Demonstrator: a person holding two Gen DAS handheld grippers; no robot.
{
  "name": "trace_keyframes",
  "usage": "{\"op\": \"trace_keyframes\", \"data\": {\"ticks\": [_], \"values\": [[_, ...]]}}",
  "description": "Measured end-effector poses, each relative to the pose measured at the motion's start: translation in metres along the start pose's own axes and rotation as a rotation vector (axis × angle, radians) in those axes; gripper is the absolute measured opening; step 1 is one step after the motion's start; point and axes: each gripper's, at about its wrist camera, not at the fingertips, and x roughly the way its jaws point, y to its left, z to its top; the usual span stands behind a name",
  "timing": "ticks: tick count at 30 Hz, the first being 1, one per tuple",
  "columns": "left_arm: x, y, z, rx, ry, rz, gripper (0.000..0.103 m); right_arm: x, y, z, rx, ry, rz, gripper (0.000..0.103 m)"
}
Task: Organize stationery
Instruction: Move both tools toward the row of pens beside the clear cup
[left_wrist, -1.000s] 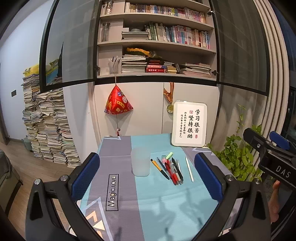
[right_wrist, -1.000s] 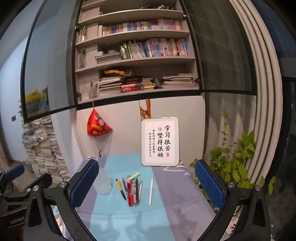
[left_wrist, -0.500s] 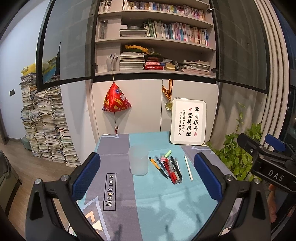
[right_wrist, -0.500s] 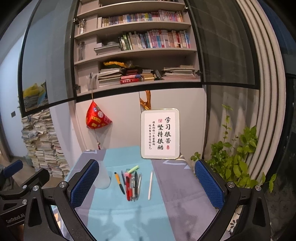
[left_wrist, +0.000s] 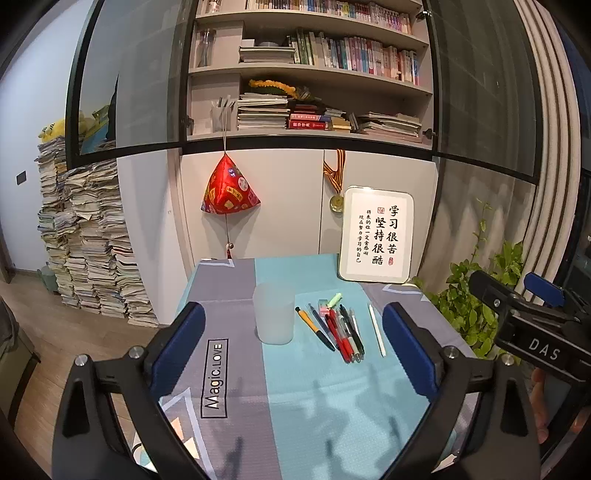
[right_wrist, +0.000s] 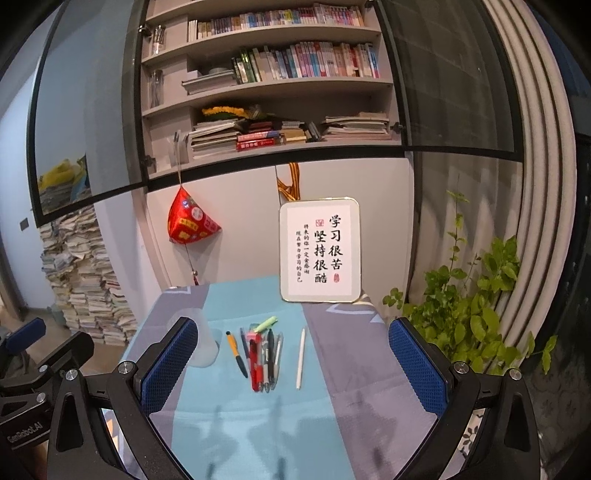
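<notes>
Two grippers hover above the near edge of a table laid with a grey and teal cloth (left_wrist: 236, 280), each with its blue-padded fingers spread wide and nothing between them. The left gripper (left_wrist: 293, 354) looks across the cloth from its camera, and the right gripper (right_wrist: 293, 363) does the same; the right one's black body also shows at 3 o'clock in the left wrist view.

A frosted cup (left_wrist: 273, 313) stands upright on the teal strip, well apart from both sets of fingers. In the right wrist view it sits at 9 o'clock from the pens, partly hidden behind the left pad of that gripper. Just beside the cup, toward 3 o'clock in the left view, lies a cluster of pens (left_wrist: 338, 330): an orange and black pen (left_wrist: 314, 328) nearest the cup, then red pens (left_wrist: 338, 334) and dark and clear ones touching side by side. A pale green highlighter (left_wrist: 334, 299) rests at 12 o'clock from the cluster. A white pen (left_wrist: 376, 329) lies alone at 3 o'clock from the group, a little apart.

At the table's far edge a framed calligraphy sign (left_wrist: 376, 234) leans upright. A red pyramid ornament (left_wrist: 229, 192) hangs from the cabinet behind.
</notes>
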Motion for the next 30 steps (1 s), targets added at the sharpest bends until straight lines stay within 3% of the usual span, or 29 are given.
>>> {"op": "trace_keyframes", "data": {"ticks": [30], "values": [[0.021,-0.007,-0.002,-0.006,0.039,-0.008,0.093,0.024,-0.001,-0.009,-0.003,0.076,-0.005,0.103]]}}
